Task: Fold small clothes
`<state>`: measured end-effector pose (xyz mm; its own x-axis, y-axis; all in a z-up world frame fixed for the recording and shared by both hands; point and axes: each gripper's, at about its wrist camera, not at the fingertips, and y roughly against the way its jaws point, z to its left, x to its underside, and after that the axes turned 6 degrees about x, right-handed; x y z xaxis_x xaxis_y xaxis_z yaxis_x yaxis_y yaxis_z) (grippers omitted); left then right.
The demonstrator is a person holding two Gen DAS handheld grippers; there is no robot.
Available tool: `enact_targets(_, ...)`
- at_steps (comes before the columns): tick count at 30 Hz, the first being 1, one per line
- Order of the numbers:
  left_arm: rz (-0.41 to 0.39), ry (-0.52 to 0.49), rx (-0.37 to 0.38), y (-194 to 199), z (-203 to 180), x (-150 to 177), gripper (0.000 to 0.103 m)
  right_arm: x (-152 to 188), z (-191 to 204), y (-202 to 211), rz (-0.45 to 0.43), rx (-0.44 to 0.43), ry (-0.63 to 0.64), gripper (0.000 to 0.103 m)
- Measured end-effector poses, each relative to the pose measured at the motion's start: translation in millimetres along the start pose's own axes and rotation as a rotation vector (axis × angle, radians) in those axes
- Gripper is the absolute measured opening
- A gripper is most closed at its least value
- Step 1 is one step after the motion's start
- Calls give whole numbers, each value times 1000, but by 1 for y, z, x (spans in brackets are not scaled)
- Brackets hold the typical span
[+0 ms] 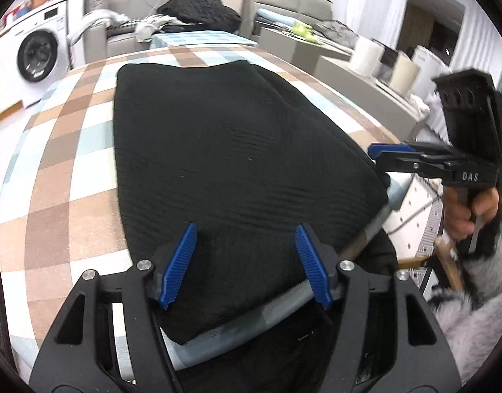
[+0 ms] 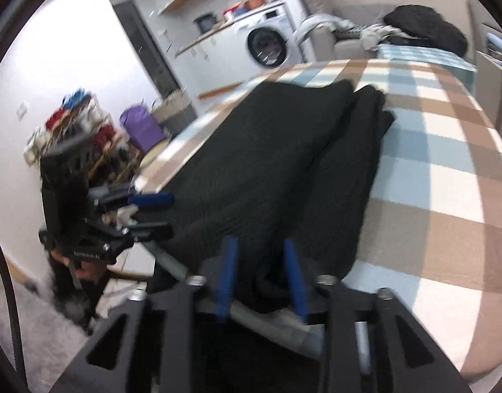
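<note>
A black knitted garment lies lengthwise on the checked tablecloth, folded into a long strip, its near end hanging over the table edge. My left gripper stands open over that near end, with the fabric lying flat between its blue pads. The right wrist view shows the left gripper from the side at the garment's left edge. My right gripper is open astride a loose bunch of the fabric at the near right edge. In the left wrist view the right gripper reaches in from the right, held by a hand.
Behind the table are a washing machine and a sofa bearing a dark pile of clothes. A purple basket and a cluttered rack stand on the floor to the left. White containers line a counter on the right.
</note>
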<state>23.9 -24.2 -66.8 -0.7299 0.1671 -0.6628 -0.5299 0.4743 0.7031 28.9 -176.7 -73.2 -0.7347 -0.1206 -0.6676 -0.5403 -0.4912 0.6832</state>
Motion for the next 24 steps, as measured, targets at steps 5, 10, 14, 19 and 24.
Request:
enact_targets(5, -6, 33, -20, -1, 11, -2, 61, -10, 2, -12, -3, 23, -42, 38)
enact_targets(10, -12, 30, -40, 0, 14, -2, 61, -12, 1, -40, 65, 56, -60, 38)
enact_targets(14, -17, 38, -42, 3, 14, -2, 61, -11, 3, -27, 47, 71, -58, 53)
enact_targets(19, -49, 83, -79, 16, 28, -1, 68, -3, -1, -5, 12, 121, -67, 74)
enact_targets(24, -31, 151, -106, 16, 47, 6, 71, 9, -6, -8, 39, 121, -104, 78)
